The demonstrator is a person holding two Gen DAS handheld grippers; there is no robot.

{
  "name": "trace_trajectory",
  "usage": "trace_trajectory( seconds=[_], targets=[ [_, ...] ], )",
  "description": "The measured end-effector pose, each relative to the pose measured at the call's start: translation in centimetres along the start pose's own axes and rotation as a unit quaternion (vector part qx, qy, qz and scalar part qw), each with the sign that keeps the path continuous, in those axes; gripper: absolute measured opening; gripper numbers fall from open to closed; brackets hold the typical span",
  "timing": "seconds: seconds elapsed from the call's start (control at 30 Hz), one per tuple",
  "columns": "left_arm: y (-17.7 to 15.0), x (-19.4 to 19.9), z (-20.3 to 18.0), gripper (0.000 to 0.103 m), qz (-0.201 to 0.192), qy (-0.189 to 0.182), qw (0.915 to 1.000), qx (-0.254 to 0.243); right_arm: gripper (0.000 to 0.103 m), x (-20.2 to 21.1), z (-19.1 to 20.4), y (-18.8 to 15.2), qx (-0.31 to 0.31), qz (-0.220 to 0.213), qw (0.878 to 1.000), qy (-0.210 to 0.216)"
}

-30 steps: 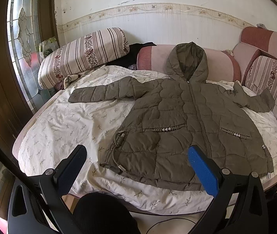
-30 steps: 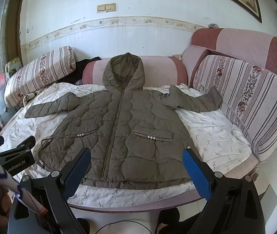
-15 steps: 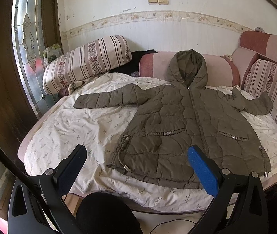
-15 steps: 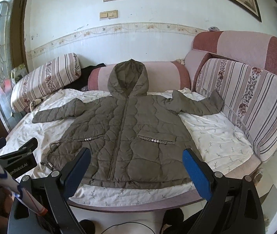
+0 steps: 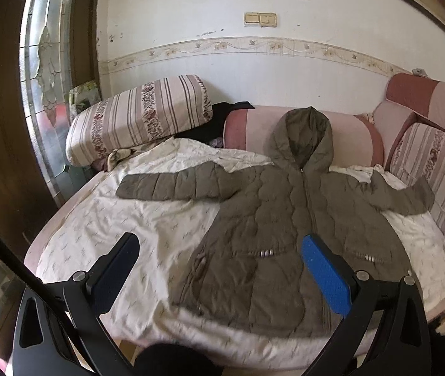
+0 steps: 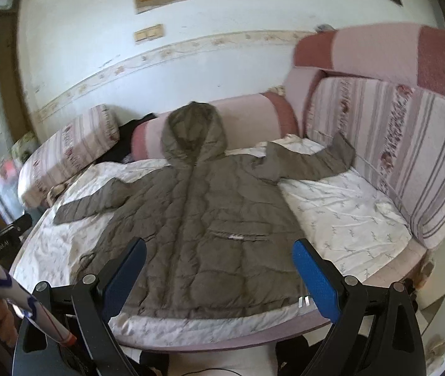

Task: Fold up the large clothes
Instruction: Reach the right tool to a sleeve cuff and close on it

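Note:
An olive quilted hooded jacket [image 5: 279,219] lies flat, front up and zipped, on a bed with a white patterned sheet [image 5: 122,225]. Its sleeves spread to both sides and its hood rests on a pink bolster [image 5: 348,141]. It also shows in the right wrist view [image 6: 210,219]. My left gripper [image 5: 219,250] is open and empty, held above the near edge of the bed by the jacket's hem. My right gripper [image 6: 219,257] is open and empty, above the hem.
A striped bolster [image 5: 141,116] lies at the back left with dark clothing [image 5: 216,119] beside it. Striped and pink sofa cushions [image 6: 404,144] line the right side. A glass door panel [image 5: 44,75] stands at left. The left gripper's body [image 6: 3,235] shows at the right view's left edge.
Both grippers have tilted up and drawn back from the bed, so more wall shows. The right view has rolled slightly. The jacket has not moved.

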State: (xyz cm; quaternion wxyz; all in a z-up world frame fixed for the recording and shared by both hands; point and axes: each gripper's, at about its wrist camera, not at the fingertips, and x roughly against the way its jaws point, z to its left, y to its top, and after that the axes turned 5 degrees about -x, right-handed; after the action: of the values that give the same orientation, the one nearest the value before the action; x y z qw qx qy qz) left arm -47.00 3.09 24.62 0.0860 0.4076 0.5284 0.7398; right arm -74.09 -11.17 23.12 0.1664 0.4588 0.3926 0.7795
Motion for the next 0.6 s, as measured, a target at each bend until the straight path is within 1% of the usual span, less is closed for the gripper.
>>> trace_trajectory(
  seconds=[0.07, 0.13, 0.27, 0.37, 0.47, 0.53, 0.57, 0.6],
  targets=[
    [1.3, -2.0, -0.7, 0.103, 0.007, -0.015, 0.9999, 0.0, 0.097, -1.4, -1.8, 1.0, -0.018, 0.012, 1.0, -0.006],
    [2.5, -4.6, -1.9, 0.103, 0.019, -0.03, 0.9994, 0.004, 0.097, -2.8, -3.5, 1.9, -0.038, 0.032, 0.999, 0.0],
    [3.6, -9.6, -4.7, 0.103, 0.043, -0.041, 0.9982, 0.003, 0.097, -6.9, -6.9, 4.0, -0.081, 0.079, 0.994, 0.005],
    [4.1, -14.5, -7.4, 0.103, 0.062, -0.057, 0.9965, 0.007, 0.096, -9.7, -9.1, 5.4, -0.112, 0.087, 0.99, 0.007],
    [4.0, -19.3, -10.3, 0.103, 0.073, -0.058, 0.9956, 0.007, 0.093, -12.8, -11.5, 6.9, -0.146, 0.095, 0.985, -0.003],
    [3.3, -23.1, -12.2, 0.103, 0.086, -0.064, 0.9943, 0.006, 0.087, -15.0, -13.4, 7.9, -0.169, 0.101, 0.98, -0.012],
    [2.7, -24.8, -12.9, 0.103, 0.092, -0.072, 0.9932, 0.005, 0.085, -16.1, -14.4, 8.3, -0.182, 0.105, 0.977, -0.019],
    [2.0, -25.9, -13.4, 0.103, 0.095, -0.072, 0.9929, 0.003, 0.084, -17.6, -15.9, 8.8, -0.205, 0.112, 0.972, -0.03]
  ],
)
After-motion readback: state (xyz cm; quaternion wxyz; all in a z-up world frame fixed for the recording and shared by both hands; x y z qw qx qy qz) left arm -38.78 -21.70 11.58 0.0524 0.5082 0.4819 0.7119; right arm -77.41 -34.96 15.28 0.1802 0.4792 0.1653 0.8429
